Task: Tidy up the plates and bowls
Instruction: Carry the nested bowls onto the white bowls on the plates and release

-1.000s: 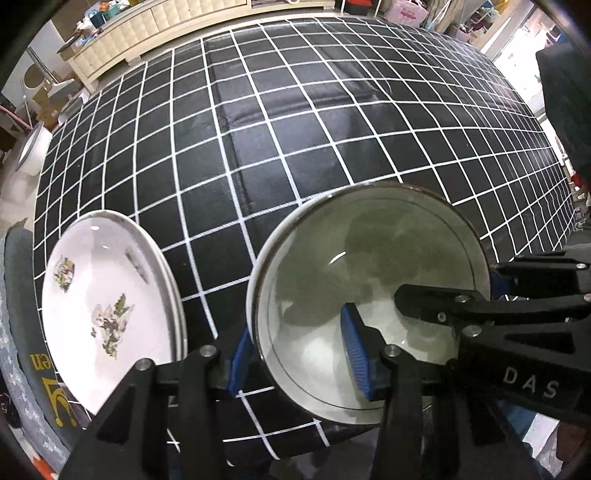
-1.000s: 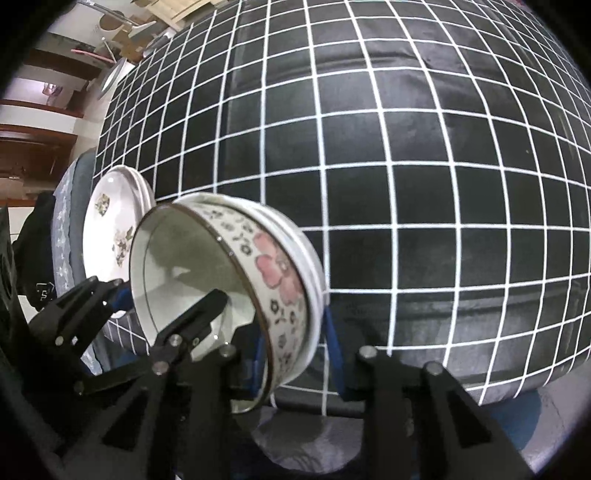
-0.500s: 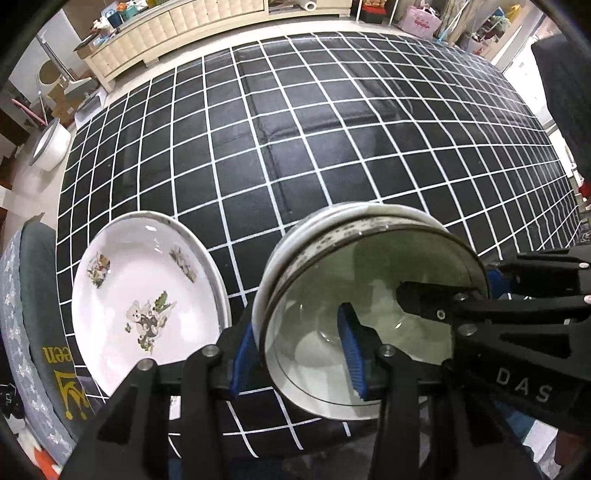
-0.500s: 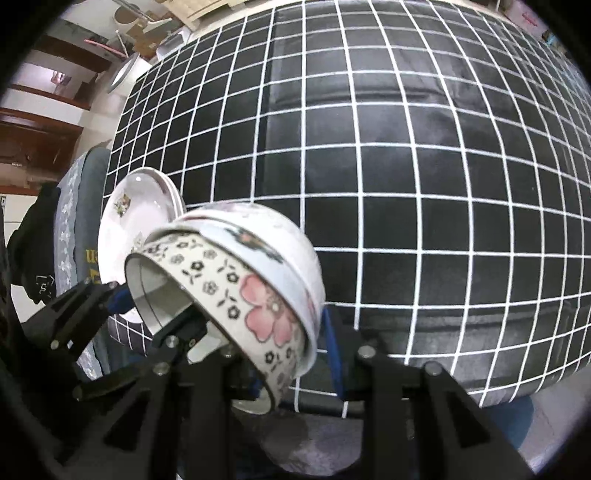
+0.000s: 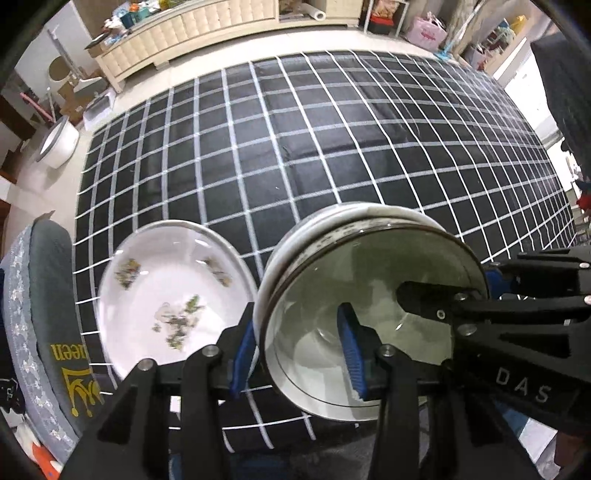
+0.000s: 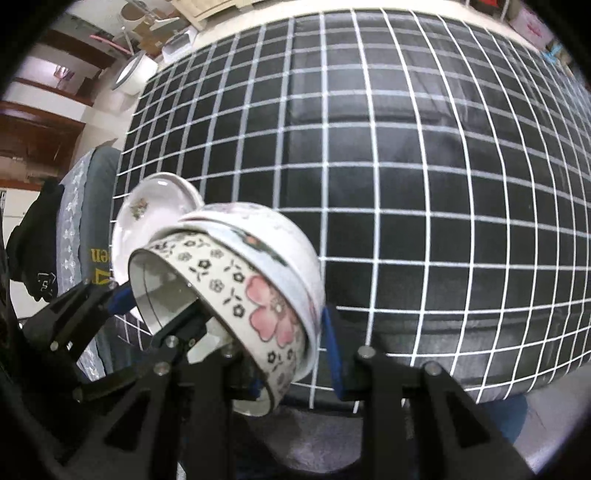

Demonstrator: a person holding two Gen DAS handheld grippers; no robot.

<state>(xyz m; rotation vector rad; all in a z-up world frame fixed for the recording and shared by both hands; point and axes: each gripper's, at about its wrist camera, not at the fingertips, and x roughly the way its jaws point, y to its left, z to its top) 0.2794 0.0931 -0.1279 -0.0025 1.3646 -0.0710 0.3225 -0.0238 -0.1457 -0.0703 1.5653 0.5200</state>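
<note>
Two nested bowls are held tilted above the table's near edge. The inner bowl point(image 5: 369, 306) has a pink flower and black blossoms on its side point(image 6: 258, 291); the outer white bowl point(image 6: 280, 240) wraps around it. My left gripper point(image 5: 295, 354) is shut on the bowls' rim, one blue pad inside and one outside. My right gripper point(image 6: 291, 354) is shut on the opposite rim; it shows in the left wrist view point(image 5: 480, 291). A stack of white plates point(image 5: 170, 295) with small plant prints lies on the table left of the bowls, also in the right wrist view point(image 6: 147, 218).
The table point(image 5: 332, 147) has a black cloth with a white grid. A grey cushioned chair point(image 5: 40, 314) with yellow lettering stands at the table's left edge. A cream sideboard point(image 5: 192, 29) and a white bin point(image 5: 59, 140) stand beyond the far side.
The two bowls have been lifted and tilted further, so the patterned sides show more. Both views have pulled back and up; the plates appear closer to the bowls.
</note>
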